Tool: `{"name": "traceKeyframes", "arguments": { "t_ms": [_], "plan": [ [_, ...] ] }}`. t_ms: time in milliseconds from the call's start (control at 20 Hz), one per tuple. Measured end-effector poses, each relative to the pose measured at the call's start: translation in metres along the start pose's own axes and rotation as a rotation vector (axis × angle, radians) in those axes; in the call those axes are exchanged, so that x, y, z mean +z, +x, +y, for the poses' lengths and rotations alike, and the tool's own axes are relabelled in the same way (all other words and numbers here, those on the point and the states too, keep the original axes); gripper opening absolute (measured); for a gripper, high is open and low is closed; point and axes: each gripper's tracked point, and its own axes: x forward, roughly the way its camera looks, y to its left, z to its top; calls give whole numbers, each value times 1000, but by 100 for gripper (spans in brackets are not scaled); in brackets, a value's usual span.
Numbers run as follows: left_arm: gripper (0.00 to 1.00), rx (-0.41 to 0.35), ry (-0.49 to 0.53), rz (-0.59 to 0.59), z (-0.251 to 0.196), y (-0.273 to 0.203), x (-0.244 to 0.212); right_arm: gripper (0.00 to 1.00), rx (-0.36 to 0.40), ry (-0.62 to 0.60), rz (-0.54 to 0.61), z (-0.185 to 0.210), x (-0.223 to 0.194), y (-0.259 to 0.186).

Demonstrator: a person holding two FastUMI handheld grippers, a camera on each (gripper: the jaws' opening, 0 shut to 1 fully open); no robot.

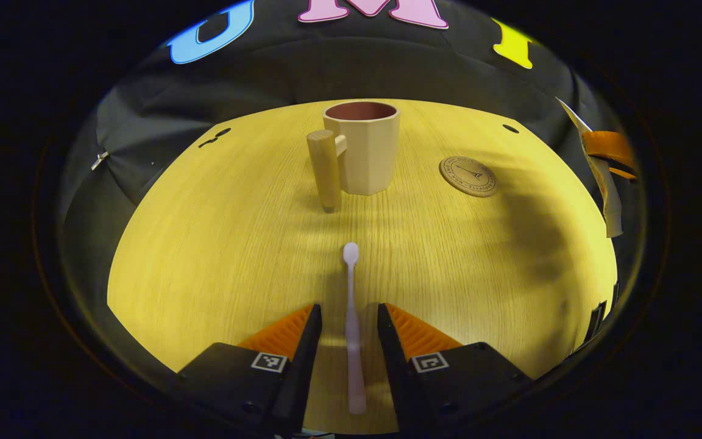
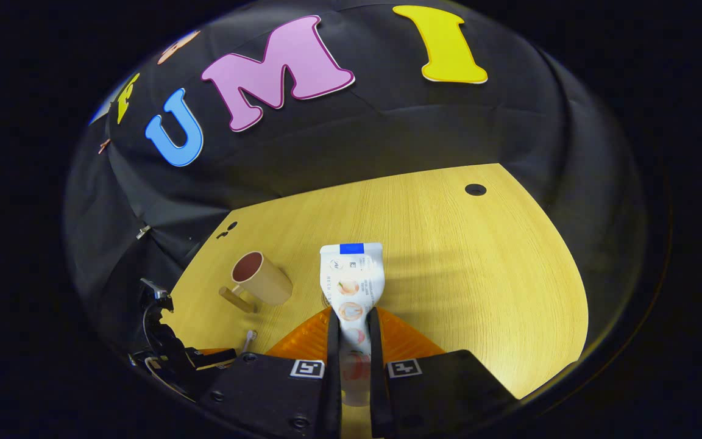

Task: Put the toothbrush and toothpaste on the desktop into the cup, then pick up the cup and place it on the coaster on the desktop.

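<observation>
A pale toothbrush (image 1: 352,329) lies flat on the wooden worktop (image 1: 217,256), its head pointing toward the cup (image 1: 362,146). The cup is beige with a dark reddish inside and a wooden handle; it stands upright and empty. A round tan coaster (image 1: 468,176) lies flat nearby, apart from it. The white toothpaste (image 2: 351,286) tube, blue-striped at its flat end, is raised above the worktop.

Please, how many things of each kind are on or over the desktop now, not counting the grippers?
Cup: 1
Toothbrush: 1
Toothpaste tube: 1
Coaster: 1
Total: 4
</observation>
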Motion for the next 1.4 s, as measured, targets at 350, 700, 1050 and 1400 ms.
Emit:
{"name": "traceKeyframes", "arguments": {
  "t_ms": [350, 700, 1050, 1400],
  "plan": [
    [22, -66, 32, 50, -12, 2, 0, 22, -14, 42, -18, -3, 0, -7],
    [7, -179, 16, 28, -11, 0, 7, 22, -35, 104, -65, -2, -6, -23],
    [6, -323, -79, -83, 4, -31, 32, 22, 79, 138, -229, 39, 32, -30],
    [6, -517, -140, -222, 2, -83, 71, 22, 192, 149, -369, 97, 84, -13]
  ]
}}
